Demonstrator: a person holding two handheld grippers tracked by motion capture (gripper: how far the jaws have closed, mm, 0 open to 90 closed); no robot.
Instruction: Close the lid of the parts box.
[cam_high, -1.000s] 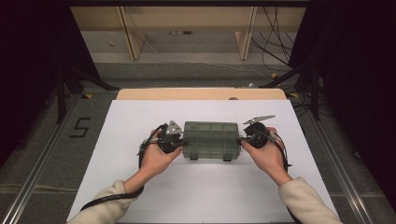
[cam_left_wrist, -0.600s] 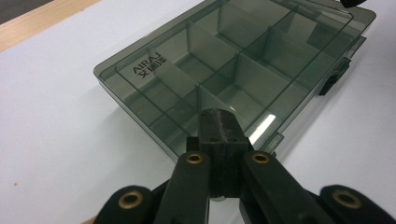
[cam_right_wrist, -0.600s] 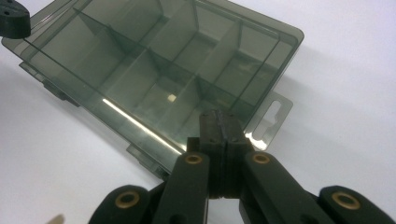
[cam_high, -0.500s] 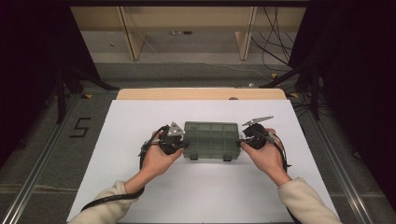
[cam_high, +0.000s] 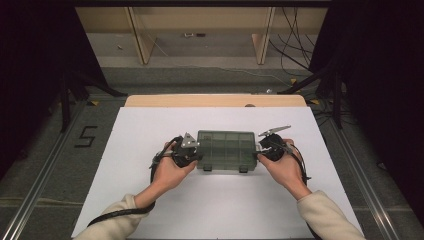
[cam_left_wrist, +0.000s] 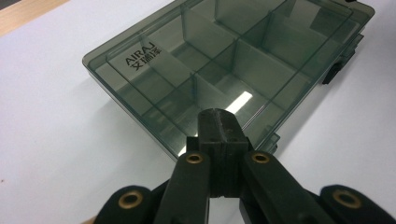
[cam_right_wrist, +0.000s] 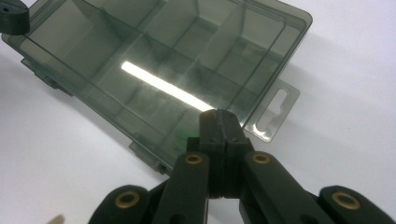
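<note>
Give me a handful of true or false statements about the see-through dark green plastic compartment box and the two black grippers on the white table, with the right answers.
1. The see-through dark green plastic compartment box lies with its lid closed. True.
2. The left gripper has its jaws spread wide around the box. False: its jaws are shut together, with nothing between them.
3. The box's compartments hold screws. False: the compartments look empty.
4. The right gripper is at the box's end with the clear hang tab. True.
5. The box stands on bare wood. False: it lies on the white table surface.
6. One gripper sits at each short end of the box. True.
</note>
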